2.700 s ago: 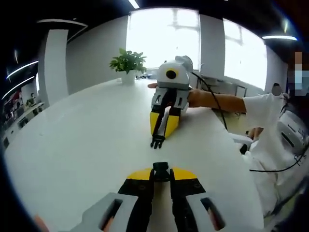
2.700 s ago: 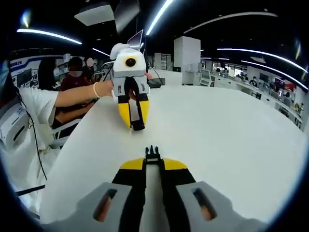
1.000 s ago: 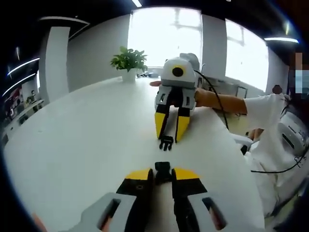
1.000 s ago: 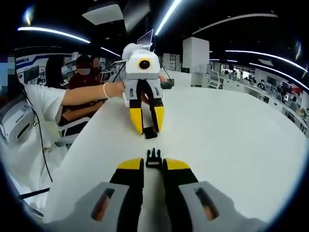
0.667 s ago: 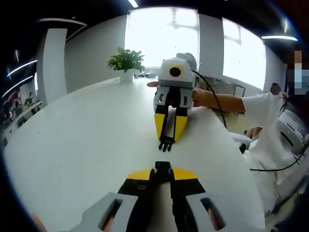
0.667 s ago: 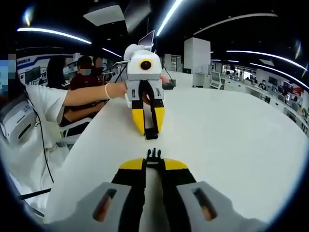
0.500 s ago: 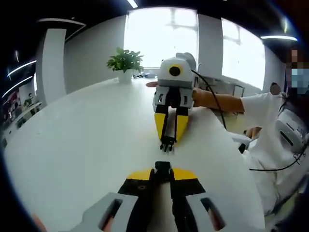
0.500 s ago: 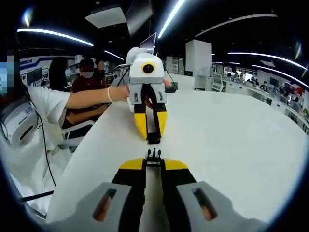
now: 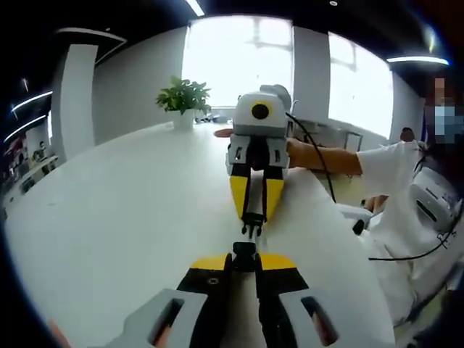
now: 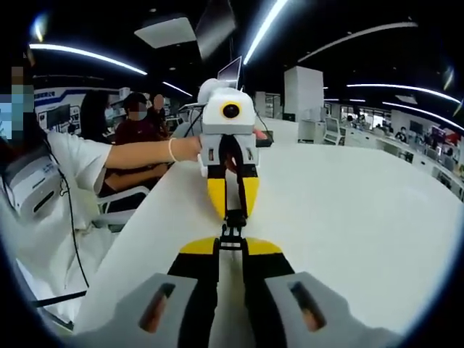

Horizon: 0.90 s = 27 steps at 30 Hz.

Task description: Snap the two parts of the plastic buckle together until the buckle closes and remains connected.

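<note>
Closer together than a moment ago, the two hand-held grippers now face each other nose to nose over the white table (image 9: 109, 217); the gap between the buckle halves, plain in the earlier pictures, has nearly gone. Seen from the left gripper view, the left hand-held gripper (image 9: 244, 262) is closed on the socket half of the buckle (image 9: 244, 254), a small black block pinched between its yellow tips; opposite it the right hand-held gripper (image 9: 252, 217) comes in, closed on the pronged half (image 9: 251, 228), whose prongs point at the socket and stop just short of it. From the right gripper view the same meeting reads the other way round: the right hand-held gripper (image 10: 230, 245) carries the pronged half (image 10: 230, 235), and the left hand-held gripper (image 10: 233, 206) presents the socket half (image 10: 233, 217); here the prong tips look to be at the socket's mouth, though whether they have entered cannot be told. A person's hand (image 10: 190, 148) holds the far tool; a potted plant (image 9: 183, 98) stands at the table's far edge.

The step in hand appears to be the final alignment before insertion; the halves look well lined up. The next move likely calls for a straight push along the shared axis, both grips kept firm, until the prongs latch; any sideways drift or twist could jam the prongs at the mouth.
</note>
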Motion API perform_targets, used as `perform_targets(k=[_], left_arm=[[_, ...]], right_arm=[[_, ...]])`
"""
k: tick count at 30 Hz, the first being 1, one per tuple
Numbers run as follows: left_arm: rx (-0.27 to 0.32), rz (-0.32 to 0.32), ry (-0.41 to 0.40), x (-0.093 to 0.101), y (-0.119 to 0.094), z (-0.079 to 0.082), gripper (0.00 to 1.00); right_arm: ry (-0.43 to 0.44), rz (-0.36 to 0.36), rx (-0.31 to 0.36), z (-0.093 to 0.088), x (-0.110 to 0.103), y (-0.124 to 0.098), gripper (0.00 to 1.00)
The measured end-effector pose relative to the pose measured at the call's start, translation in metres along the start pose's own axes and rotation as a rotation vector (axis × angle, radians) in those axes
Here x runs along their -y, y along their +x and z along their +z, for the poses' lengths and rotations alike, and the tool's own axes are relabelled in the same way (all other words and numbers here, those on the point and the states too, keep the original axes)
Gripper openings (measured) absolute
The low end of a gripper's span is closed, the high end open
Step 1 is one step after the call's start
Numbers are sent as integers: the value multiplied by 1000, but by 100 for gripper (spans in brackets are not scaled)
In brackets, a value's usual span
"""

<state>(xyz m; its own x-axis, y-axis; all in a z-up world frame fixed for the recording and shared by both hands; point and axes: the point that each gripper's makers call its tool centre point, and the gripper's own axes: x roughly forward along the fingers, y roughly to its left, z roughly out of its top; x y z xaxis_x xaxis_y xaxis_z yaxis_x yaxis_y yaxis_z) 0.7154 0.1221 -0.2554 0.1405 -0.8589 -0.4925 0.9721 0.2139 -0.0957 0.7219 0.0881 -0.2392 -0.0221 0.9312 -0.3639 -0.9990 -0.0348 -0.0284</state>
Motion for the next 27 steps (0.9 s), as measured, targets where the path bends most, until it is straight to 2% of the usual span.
perform_targets(k=[8,27], left_arm=[[13,-12,1,6,2,3,12],[17,-35,1,1,0,2,12]], right_arm=[[-7,6,-5,-1,-5,2,12],[0,24,-6,-4,-13,7,12]])
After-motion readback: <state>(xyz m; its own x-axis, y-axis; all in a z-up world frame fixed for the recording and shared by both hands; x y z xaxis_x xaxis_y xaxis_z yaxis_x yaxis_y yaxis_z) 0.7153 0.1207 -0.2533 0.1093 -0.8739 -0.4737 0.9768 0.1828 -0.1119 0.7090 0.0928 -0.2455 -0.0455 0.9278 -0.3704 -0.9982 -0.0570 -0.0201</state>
